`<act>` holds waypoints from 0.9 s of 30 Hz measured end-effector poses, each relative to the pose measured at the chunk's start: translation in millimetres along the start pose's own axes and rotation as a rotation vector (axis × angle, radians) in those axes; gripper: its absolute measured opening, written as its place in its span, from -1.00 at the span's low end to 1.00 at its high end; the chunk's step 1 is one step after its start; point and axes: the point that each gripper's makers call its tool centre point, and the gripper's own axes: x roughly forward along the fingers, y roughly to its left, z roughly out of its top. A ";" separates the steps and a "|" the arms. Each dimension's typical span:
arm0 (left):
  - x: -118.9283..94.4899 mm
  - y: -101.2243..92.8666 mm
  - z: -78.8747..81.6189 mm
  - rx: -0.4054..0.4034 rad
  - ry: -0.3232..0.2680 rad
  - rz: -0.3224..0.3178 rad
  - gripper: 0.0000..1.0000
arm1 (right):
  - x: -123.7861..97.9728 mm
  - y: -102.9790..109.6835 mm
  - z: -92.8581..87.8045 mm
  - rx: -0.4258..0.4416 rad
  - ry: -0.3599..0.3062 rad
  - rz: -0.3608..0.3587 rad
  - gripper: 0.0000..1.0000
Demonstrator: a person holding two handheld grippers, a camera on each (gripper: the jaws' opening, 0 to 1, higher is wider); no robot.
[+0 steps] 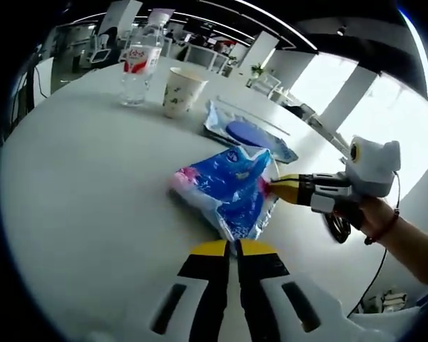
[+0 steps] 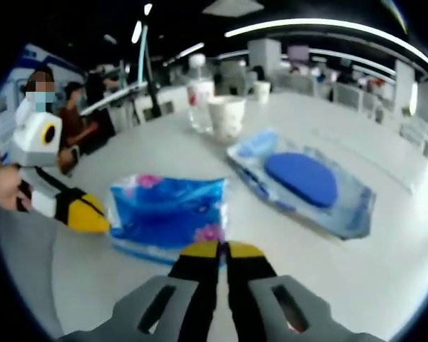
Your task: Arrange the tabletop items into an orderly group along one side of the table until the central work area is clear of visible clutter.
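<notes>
- Left gripper (image 1: 235,248): jaws together, their tips at the blue tissue pack (image 1: 230,189).
- Right gripper (image 2: 221,251): jaws together at the same pack's edge.
- Beyond both: paper cup (image 1: 180,90), water bottle (image 1: 139,64).

The left gripper (image 1: 233,248) is seen from behind in the left gripper view, its two yellow-tipped jaws brought together with no gap between them, the tips held just short of the near edge of the blue packet (image 1: 232,191). The right gripper (image 1: 271,189) is reached in from the right of that view, its yellow tip laid against the packet's far edge, and it is gripped by a hand (image 1: 374,216) with a cord worn at the wrist. In the right gripper view the right gripper's jaws are likewise pressed together at the packet's edge, and the left gripper is held by a hand (image 2: 6,185) at the packet's opposite end.
</notes>
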 end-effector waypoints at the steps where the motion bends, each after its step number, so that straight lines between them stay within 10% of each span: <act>1: -0.8 1.7 0.9 -0.005 0.003 -0.002 -0.95 | -1.0 0.8 -1.1 0.008 0.009 0.002 -1.00; 19: -10.5 1.2 10.6 -0.040 0.024 -0.033 -0.96 | -31.7 14.0 7.3 0.003 0.000 -0.001 -1.00; 27: -13.5 -8.5 19.3 -0.018 0.037 -0.068 -0.97 | -48.0 11.3 8.9 0.129 0.000 -0.027 -1.00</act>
